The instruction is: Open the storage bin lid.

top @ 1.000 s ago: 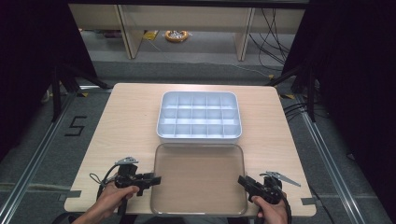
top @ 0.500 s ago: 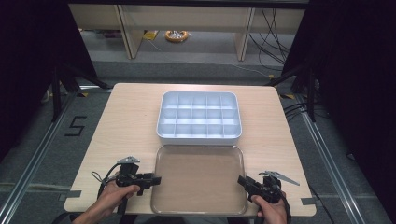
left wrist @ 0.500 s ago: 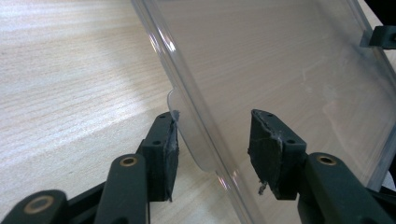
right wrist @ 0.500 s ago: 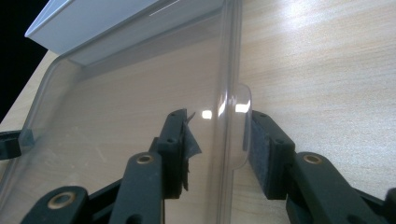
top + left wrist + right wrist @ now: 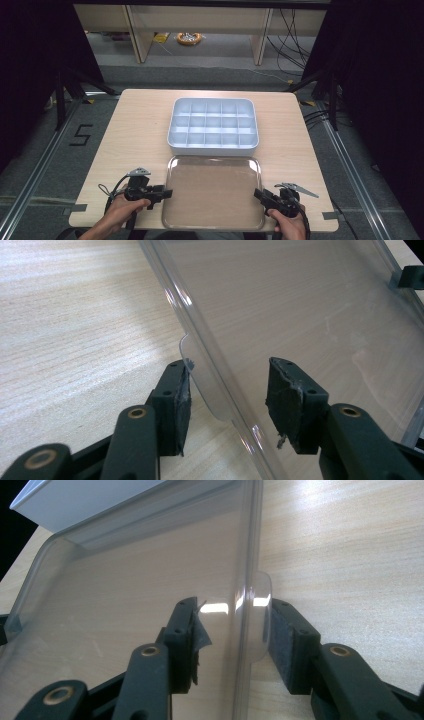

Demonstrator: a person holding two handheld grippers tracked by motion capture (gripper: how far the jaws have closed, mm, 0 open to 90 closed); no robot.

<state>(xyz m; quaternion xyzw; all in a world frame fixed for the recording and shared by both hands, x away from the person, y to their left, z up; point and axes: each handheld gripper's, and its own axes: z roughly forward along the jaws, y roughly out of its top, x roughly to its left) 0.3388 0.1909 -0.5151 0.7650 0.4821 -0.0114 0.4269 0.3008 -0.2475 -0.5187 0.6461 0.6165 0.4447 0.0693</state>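
A clear plastic lid (image 5: 212,192) lies flat on the table's near side, in front of a white compartment box (image 5: 213,125). My left gripper (image 5: 167,192) is at the lid's left edge. In the left gripper view the left gripper (image 5: 227,390) straddles the rim and a small tab (image 5: 205,390), with a gap on the inner side, so it is open. My right gripper (image 5: 257,194) is at the lid's right edge. Its jaws have just been opening. In the right gripper view the right gripper (image 5: 232,630) straddles the rim and tab (image 5: 260,615), with the inner pad apart from the wall.
The box (image 5: 75,500) sits just behind the lid (image 5: 125,580), its compartments holding nothing I can see. Bare wooden table (image 5: 135,135) lies to both sides of the box. The near table edge is right behind both hands. Beyond the table are shelving legs and cables.
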